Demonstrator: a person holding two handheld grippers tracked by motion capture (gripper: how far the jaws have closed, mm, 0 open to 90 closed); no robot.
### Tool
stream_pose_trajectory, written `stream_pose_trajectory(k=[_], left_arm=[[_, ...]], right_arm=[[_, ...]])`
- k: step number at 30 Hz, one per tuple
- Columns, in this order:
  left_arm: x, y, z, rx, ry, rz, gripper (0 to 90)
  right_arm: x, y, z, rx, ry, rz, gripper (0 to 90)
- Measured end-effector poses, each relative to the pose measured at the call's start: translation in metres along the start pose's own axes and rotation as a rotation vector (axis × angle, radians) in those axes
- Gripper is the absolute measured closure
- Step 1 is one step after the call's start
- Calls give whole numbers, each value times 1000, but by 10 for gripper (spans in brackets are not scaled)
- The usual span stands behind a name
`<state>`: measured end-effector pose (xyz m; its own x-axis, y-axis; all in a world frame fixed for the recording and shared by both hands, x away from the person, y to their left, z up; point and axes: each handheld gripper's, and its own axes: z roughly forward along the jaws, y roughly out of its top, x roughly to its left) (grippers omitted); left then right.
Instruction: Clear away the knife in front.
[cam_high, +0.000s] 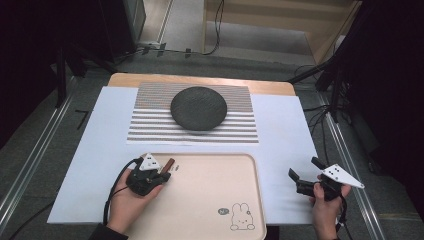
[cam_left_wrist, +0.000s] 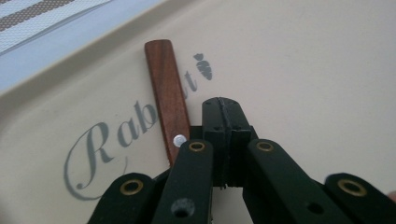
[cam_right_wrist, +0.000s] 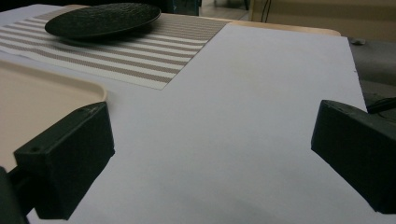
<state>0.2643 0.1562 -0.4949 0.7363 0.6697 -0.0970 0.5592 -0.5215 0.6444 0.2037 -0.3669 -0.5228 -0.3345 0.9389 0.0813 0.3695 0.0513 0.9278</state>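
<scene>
Two grippers work over one desk (cam_high: 90, 165) covered in white: the left gripper (cam_high: 161, 176) sits over the near-left part of a beige tray (cam_high: 210, 200), and the right gripper (cam_high: 305, 175) hovers over bare white surface to the tray's right. One brown wooden stick (cam_left_wrist: 167, 100) lies flat on the tray floor across the printed word "Rabbit" (cam_left_wrist: 112, 140), beside a small carrot print (cam_left_wrist: 204, 67). One dark round plate (cam_high: 198, 107) rests on one striped placemat (cam_high: 150, 127) beyond the tray, well apart from both grippers. One rabbit drawing (cam_high: 241, 217) marks the tray's near-right corner.

In the left gripper view the jaws are pressed together with nothing between them; the stick runs just beside their left edge, its near end passing under the linkage, and whether it touches them I cannot tell. In the right gripper view the jaws stand wide apart and hold nothing, with white desk between them.
</scene>
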Motion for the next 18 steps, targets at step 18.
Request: stream_pose_trajectory(k=[18], left_arm=[[15, -15, -16, -1, 18, -40, 900]], right_arm=[[0, 0, 0, 0, 3, 2, 0]])
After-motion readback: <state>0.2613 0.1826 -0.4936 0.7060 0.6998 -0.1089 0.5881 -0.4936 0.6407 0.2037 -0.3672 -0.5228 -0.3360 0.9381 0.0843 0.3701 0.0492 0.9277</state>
